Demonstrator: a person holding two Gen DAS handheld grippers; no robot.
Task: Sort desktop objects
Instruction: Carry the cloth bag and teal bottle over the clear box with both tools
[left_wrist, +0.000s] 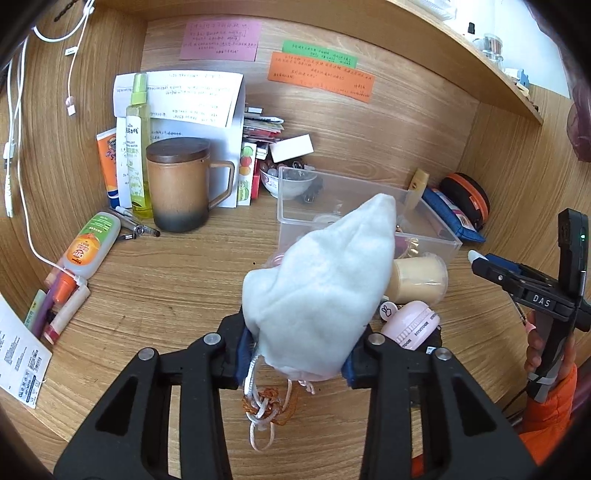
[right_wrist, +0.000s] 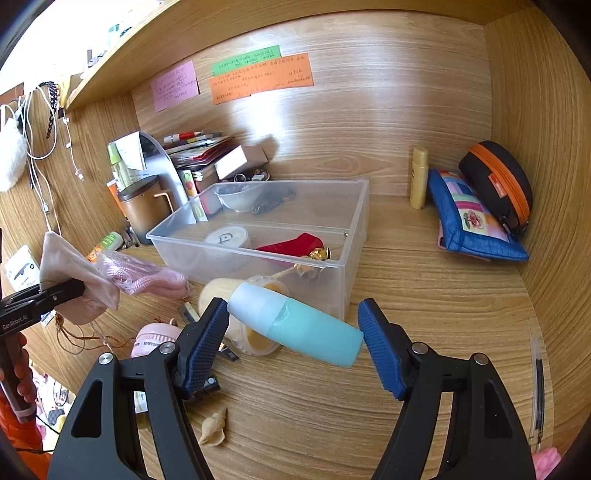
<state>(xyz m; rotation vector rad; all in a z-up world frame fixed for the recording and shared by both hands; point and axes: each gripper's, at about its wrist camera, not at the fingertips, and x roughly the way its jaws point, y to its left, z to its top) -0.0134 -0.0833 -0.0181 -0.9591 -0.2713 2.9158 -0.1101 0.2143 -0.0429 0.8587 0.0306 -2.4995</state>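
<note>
Left gripper (left_wrist: 299, 354): we see it pinching a white cloth pouch (left_wrist: 321, 288), cords dangling below; the pouch hides much of what lies behind it.
Right gripper (right_wrist: 291, 343): we find it spread wide around a teal bottle (right_wrist: 299, 325), which lies tilted on the desk (right_wrist: 424, 295); contact with the pads is unclear.
Clear bin (right_wrist: 354, 221): just behind the bottle, holding a red item and a round lid.
Writing: "OFF" on the orange-labelled bottle (left_wrist: 88, 247); "DAS" on the other gripper's body.
Wall notes (left_wrist: 321, 75): too small for us to read.
</note>
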